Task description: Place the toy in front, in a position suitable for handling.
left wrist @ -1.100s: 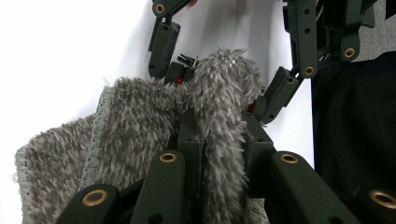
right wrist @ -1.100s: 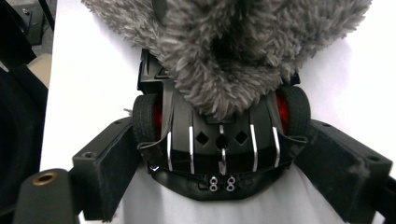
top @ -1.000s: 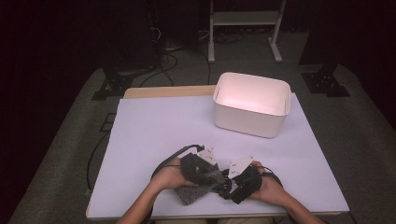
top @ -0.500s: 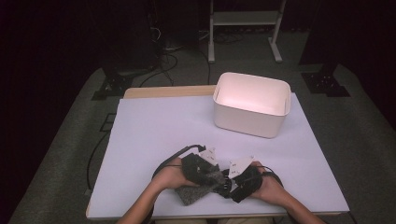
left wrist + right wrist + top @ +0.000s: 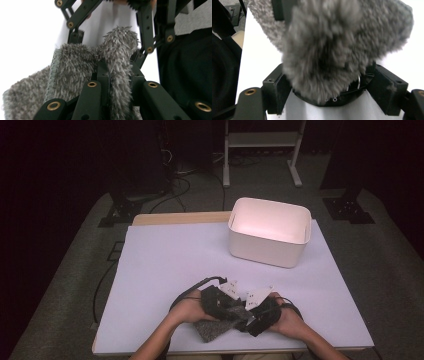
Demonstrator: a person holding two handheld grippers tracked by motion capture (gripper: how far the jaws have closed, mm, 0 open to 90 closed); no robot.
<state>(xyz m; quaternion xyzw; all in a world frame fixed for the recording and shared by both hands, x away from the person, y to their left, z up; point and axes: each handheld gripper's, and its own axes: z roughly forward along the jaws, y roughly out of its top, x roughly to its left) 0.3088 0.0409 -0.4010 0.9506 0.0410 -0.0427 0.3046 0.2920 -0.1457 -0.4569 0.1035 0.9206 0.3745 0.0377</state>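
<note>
At the near edge of the table (image 5: 165, 265), the left gripper (image 5: 110, 72) pinches a fold of the grey fuzzy cloth (image 5: 75, 67). The right gripper (image 5: 329, 85) stands wide with the same cloth bunched between its jaws. A white bin (image 5: 267, 240) sits far right.

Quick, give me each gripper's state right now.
Left gripper: shut on the grey fuzzy cloth.
Right gripper: jaws wide, the cloth bunched between them; grip cannot be told.

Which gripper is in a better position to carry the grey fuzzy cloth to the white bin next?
Probably the left gripper: its jaws are shut on a fold of the grey fuzzy cloth. The right gripper stands wide around the cloth, its hold unclear. The white bin is nearer the right side, though.
</note>
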